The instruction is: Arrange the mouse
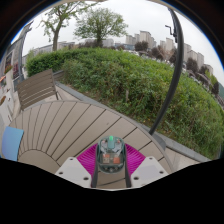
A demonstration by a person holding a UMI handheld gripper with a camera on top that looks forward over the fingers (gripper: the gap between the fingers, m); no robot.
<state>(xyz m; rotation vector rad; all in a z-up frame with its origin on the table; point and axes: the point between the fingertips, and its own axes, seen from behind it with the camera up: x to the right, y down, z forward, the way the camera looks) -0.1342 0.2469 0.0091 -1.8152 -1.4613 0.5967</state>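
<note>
Soft, even daylight falls from a pale overcast sky. Shadows are faint. Strong fisheye distortion bends the edges; the distant buildings look slightly soft.

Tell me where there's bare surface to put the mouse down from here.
The gripper is shut on the mouse. The slatted wooden bench ahead of the fingers is bare, bordered by the hedge. Crowded only around the blue object at the bench's edge.
</note>
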